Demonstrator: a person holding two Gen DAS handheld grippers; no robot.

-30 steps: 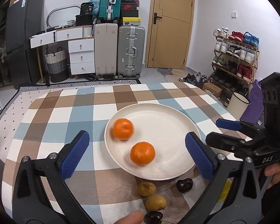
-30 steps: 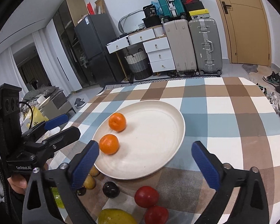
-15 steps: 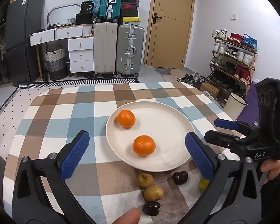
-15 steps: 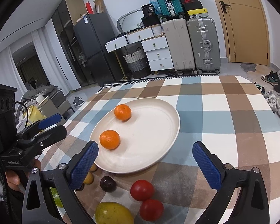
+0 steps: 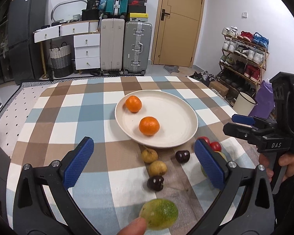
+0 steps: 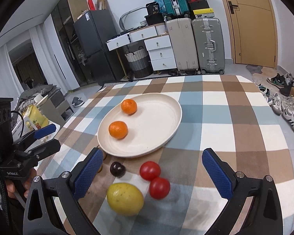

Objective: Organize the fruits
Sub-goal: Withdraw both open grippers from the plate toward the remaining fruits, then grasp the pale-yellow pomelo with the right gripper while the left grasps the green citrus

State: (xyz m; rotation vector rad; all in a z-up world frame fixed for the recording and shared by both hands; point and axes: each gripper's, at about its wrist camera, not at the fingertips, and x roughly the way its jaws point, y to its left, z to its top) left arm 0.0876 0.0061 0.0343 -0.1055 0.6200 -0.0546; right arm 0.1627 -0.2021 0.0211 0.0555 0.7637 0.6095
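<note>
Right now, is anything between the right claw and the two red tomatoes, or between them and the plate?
Nothing visible blocks either path. The right claw is open, with both red tomatoes lying between its fingers. The plate rim sits just beyond them; the dark cherry lies off to the left.

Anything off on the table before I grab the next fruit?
Nothing spilled or damaged. Only two oranges sit on the plate; the tomatoes, dark plums and yellow-green fruit lie loose on the tablecloth.
</note>
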